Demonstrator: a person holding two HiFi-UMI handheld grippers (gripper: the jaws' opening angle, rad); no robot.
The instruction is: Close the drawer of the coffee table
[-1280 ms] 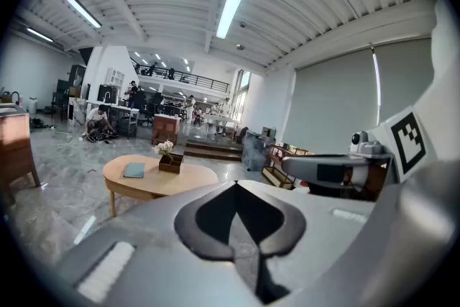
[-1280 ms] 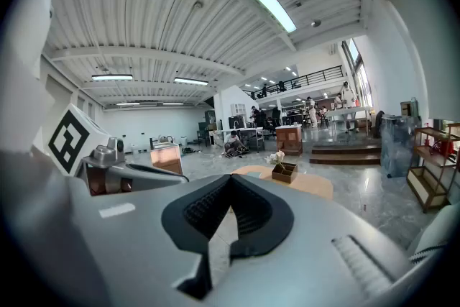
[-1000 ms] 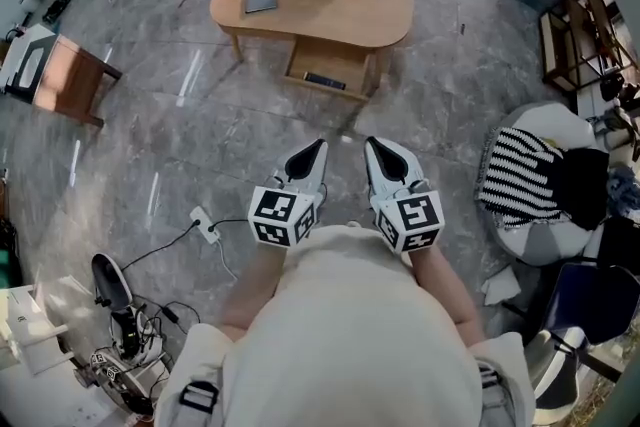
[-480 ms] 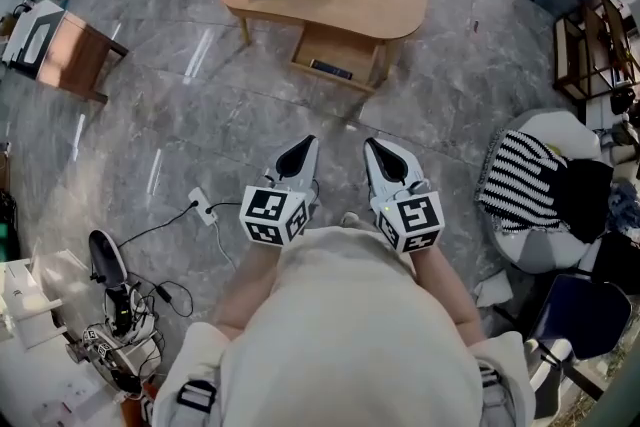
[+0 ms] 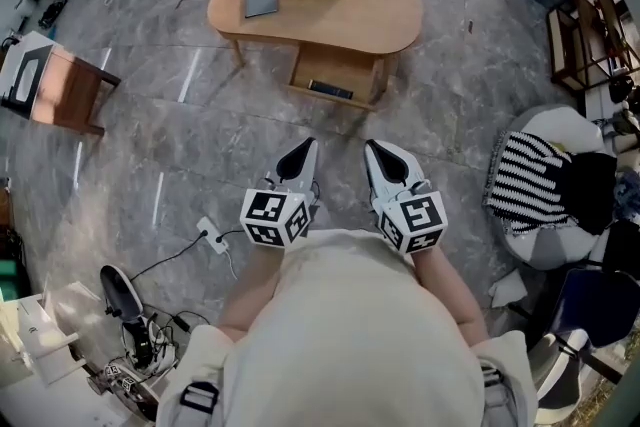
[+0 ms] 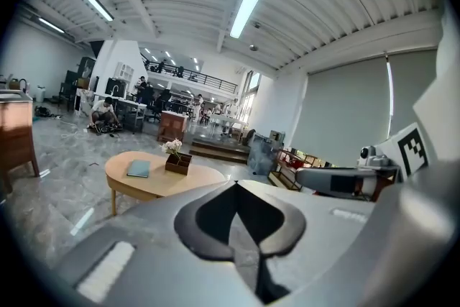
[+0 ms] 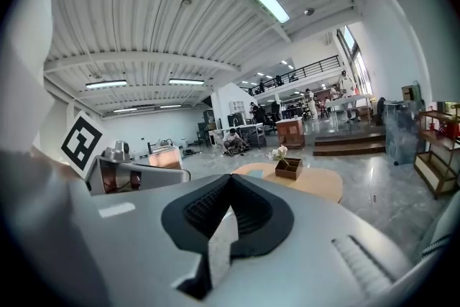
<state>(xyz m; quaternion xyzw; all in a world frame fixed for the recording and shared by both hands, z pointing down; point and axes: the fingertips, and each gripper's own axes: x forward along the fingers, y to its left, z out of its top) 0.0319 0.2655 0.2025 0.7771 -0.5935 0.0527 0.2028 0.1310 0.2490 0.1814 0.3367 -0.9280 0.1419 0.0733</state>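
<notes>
Drawer (image 5: 332, 75) hangs open under the coffee table (image 5: 370, 10), well ahead across the floor (image 5: 200, 135). Left gripper (image 5: 303, 151) and right gripper (image 5: 377, 151) are side by side at the person's waist, pointing toward it, jaws closed on nothing.

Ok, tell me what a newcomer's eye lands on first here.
The oval wooden table at top centre of the head view, with its drawer pulled out on the near side. Nearer, the left gripper and right gripper, both shut and empty, point side by side towards it, well short of the drawer.
</notes>
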